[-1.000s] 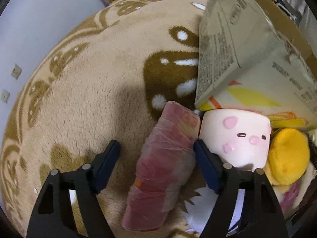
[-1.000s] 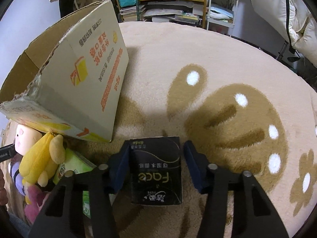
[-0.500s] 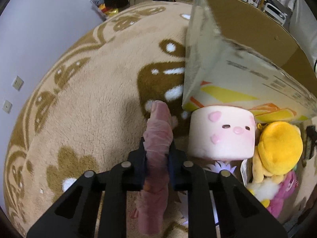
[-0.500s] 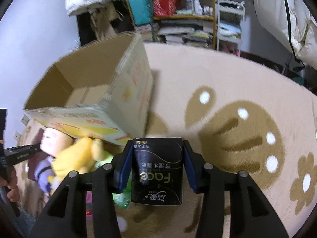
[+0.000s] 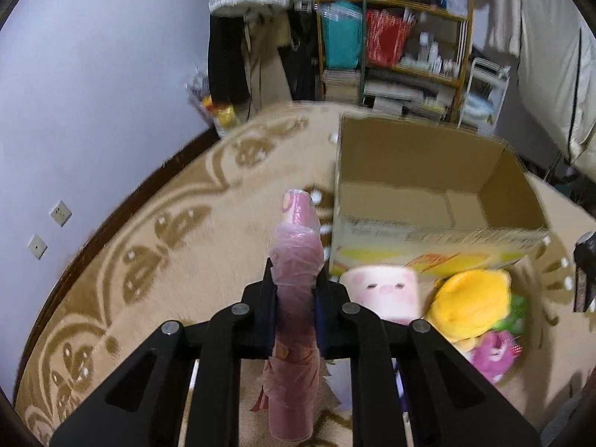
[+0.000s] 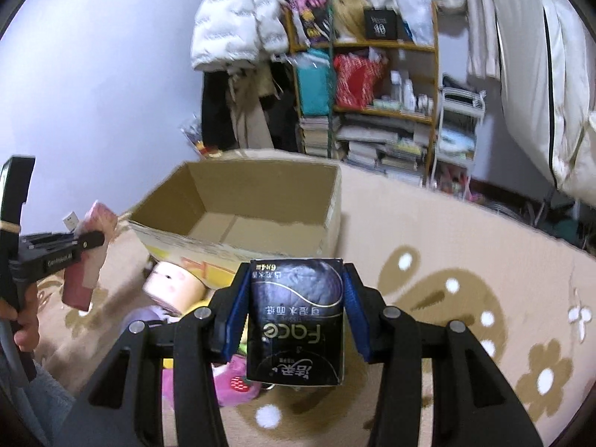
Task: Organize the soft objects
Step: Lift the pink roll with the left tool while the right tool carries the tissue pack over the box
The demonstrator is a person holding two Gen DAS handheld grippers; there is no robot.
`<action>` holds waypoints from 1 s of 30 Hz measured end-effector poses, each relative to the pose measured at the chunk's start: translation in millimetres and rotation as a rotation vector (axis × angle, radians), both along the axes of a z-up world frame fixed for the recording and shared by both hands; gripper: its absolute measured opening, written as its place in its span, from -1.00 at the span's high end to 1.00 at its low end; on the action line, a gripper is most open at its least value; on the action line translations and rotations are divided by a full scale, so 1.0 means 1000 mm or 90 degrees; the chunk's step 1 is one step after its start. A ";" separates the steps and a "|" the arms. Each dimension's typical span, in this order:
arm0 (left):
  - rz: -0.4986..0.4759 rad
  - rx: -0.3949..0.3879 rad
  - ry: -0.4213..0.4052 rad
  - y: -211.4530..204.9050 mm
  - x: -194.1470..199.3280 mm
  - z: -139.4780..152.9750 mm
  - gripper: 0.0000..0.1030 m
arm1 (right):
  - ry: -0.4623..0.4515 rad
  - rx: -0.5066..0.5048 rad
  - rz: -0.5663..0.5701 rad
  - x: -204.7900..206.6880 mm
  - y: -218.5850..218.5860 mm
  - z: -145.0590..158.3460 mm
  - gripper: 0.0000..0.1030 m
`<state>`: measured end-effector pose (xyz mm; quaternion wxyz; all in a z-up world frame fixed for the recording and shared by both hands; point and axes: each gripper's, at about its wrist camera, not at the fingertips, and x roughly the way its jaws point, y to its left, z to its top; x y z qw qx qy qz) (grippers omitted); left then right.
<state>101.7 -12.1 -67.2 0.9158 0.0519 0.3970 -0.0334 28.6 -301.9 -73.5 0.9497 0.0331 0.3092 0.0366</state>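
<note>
Nearest in the left wrist view, the left gripper (image 5: 296, 290) is clenched on a pink plastic-wrapped soft pack (image 5: 296, 298), squeezed narrow between the pads and held clear of the floor. In the right wrist view, the right gripper (image 6: 296, 313) grasps a dark tissue pack (image 6: 296, 320) with both blue pads pressed flat on its sides, also lifted off the floor.

Below both lies a beige plush rug (image 5: 149, 260) with brown floral patterns and white dots. On it, just right of the pink pack, a small heap of toys sits against the near wall of the box: a pale pink pig plush (image 5: 383, 290), a yellow plush (image 5: 469, 298) and a magenta plush (image 5: 491, 354).

Just beyond them stands an open cardboard box (image 5: 428, 231), its inside bare and its top edges free all around. The rug to the left of the box is open.

Farther off, a lilac wall (image 5: 93, 93) with two sockets runs along the left, its dark skirting meeting the rug's edge. A crowded wooden shelf (image 6: 372, 93) and hanging clothes close off the far side.
</note>
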 end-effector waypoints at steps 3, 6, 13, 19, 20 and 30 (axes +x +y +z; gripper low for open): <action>-0.007 -0.001 -0.039 -0.001 -0.011 0.021 0.71 | -0.032 -0.017 0.012 -0.010 0.010 0.016 0.03; -0.022 0.007 -0.082 -0.006 -0.021 0.041 0.71 | -0.061 -0.017 0.018 -0.018 0.016 0.031 0.03; -0.040 -0.001 -0.154 -0.016 -0.042 0.075 0.71 | -0.118 -0.043 0.013 -0.027 0.026 0.060 0.03; -0.045 0.008 -0.211 -0.022 -0.041 0.101 0.71 | -0.159 -0.063 0.018 -0.031 0.031 0.084 0.03; -0.048 0.010 -0.220 -0.024 -0.039 0.105 0.71 | -0.165 -0.066 0.018 -0.029 0.032 0.088 0.03; -0.069 0.022 -0.261 -0.038 -0.019 0.123 0.71 | -0.194 -0.063 0.008 -0.011 0.025 0.105 0.03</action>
